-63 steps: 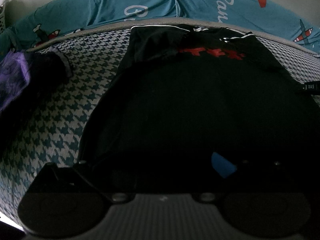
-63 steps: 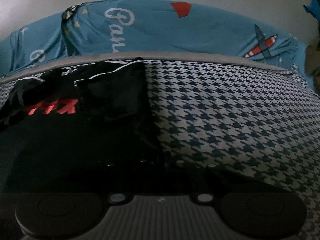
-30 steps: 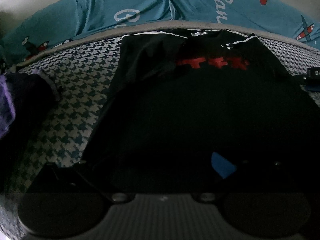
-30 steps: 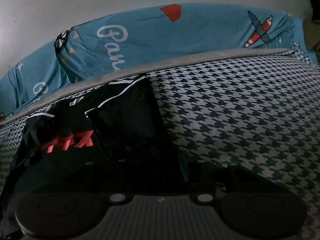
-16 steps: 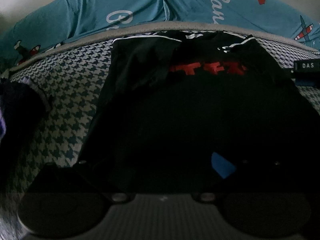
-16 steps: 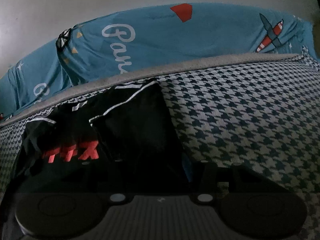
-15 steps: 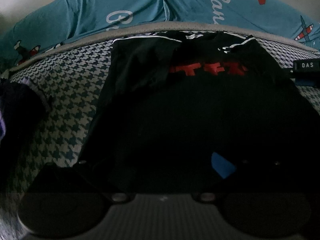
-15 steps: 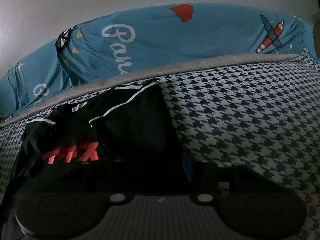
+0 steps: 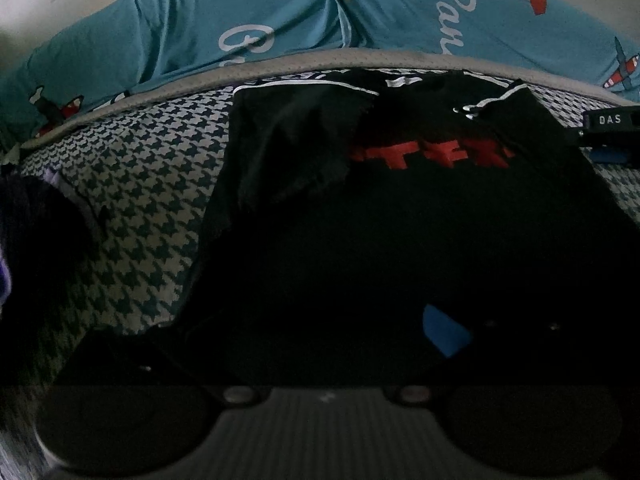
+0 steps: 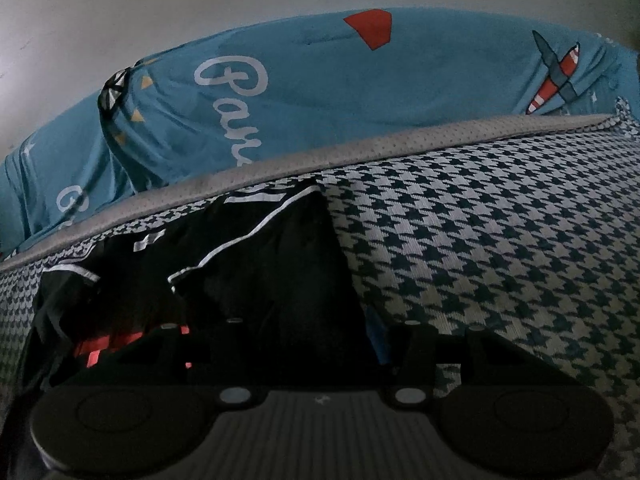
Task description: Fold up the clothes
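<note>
Houndstooth-covered bed (image 10: 500, 248) under dim light, with a black shirt (image 9: 400, 220) lying partly folded near its far edge.
Both sleeves look turned inward, so the side folds seem finished. The right gripper (image 10: 320, 344) hovers at the shirt's right edge, fingers partly spread, pinching nothing. The left gripper (image 9: 320, 344) is lost in shadow; its fingers cannot be judged. Next comes gripping the near hem to fold it toward the collar.

black shirt (image 9: 400, 220), houndstooth cover (image 10: 500, 248), teal pillows (image 10: 320, 92)
</note>
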Demonstrator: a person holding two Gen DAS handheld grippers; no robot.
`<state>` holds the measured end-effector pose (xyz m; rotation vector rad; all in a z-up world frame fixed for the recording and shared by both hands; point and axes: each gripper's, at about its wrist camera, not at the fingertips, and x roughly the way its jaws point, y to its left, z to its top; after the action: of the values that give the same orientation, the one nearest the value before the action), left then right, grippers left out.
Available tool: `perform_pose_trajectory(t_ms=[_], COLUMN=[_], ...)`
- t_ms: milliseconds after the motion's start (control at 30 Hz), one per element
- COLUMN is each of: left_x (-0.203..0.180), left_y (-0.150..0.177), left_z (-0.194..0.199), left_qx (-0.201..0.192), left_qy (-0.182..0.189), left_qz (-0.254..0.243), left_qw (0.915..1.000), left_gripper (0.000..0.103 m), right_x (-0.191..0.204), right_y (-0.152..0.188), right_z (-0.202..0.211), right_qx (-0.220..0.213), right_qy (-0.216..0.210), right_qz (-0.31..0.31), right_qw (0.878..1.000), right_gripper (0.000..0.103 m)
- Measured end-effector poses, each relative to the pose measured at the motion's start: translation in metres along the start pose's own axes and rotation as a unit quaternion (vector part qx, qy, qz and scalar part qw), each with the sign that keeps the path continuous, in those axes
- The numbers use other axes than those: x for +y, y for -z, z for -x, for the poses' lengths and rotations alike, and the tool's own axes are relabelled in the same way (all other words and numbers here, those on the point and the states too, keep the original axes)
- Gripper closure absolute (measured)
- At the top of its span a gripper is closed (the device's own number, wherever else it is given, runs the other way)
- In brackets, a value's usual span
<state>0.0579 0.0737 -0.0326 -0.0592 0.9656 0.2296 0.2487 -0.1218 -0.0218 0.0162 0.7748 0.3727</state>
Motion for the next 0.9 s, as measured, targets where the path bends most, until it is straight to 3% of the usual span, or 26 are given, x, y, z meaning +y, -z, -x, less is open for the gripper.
perform_pose_trajectory(t_ms=[900], left_x=[0.002], left_y=[-0.019], left_z=[-0.012], left_qx=[0.009], left_qy=[0.000], left_qz=[0.008], left_qw=[0.9999], left_gripper=[0.000], right_x=[-0.007], right_y=[-0.017], right_z=[-0.019], right_qx=[-0.003], right_qy=[0.002], right_qz=[-0.032], right_qw=[0.999], right_gripper=[0.047])
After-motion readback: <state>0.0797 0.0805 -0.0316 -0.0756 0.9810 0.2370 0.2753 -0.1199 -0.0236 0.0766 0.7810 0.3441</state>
